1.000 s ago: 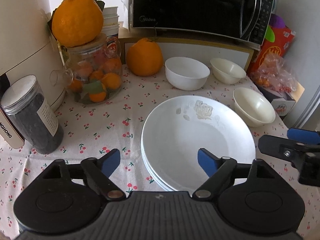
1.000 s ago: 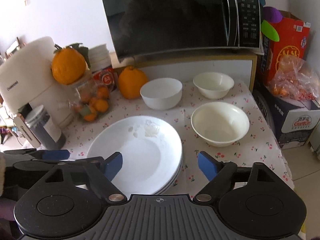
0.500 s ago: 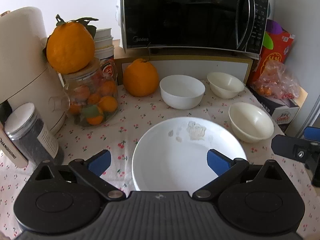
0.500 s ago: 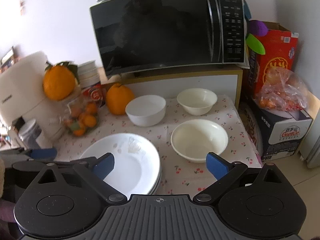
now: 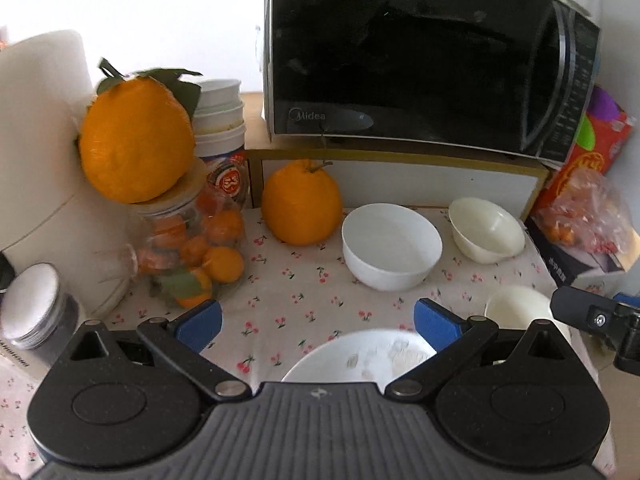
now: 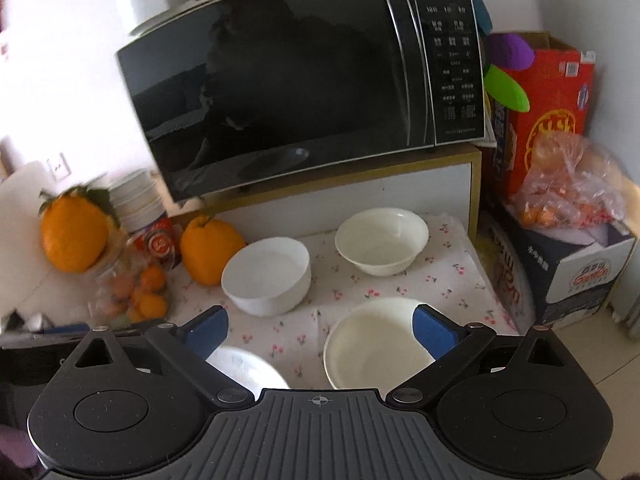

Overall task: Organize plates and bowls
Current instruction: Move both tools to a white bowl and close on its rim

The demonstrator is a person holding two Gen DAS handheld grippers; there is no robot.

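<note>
Both jaws spread wide, empty: left gripper (image 5: pixel 316 322), right gripper (image 6: pixel 320 326). Cream bowl (image 6: pixel 378 346) sits just under right jaws, white bowl (image 6: pixel 266 276) and small bowl (image 6: pixel 382 240) beyond. Likely glazed ceramic: stiff, slick, chippable, so pinch the rim wall. Plate stack (image 5: pixel 360 356) below left jaws

Both tools pulled back, plates (image 5: pixel 360 356) nearer

Both wrist views face the microwave (image 5: pixel 420 56) (image 6: pixel 304 80) (shared), right view angled from the right.
</note>
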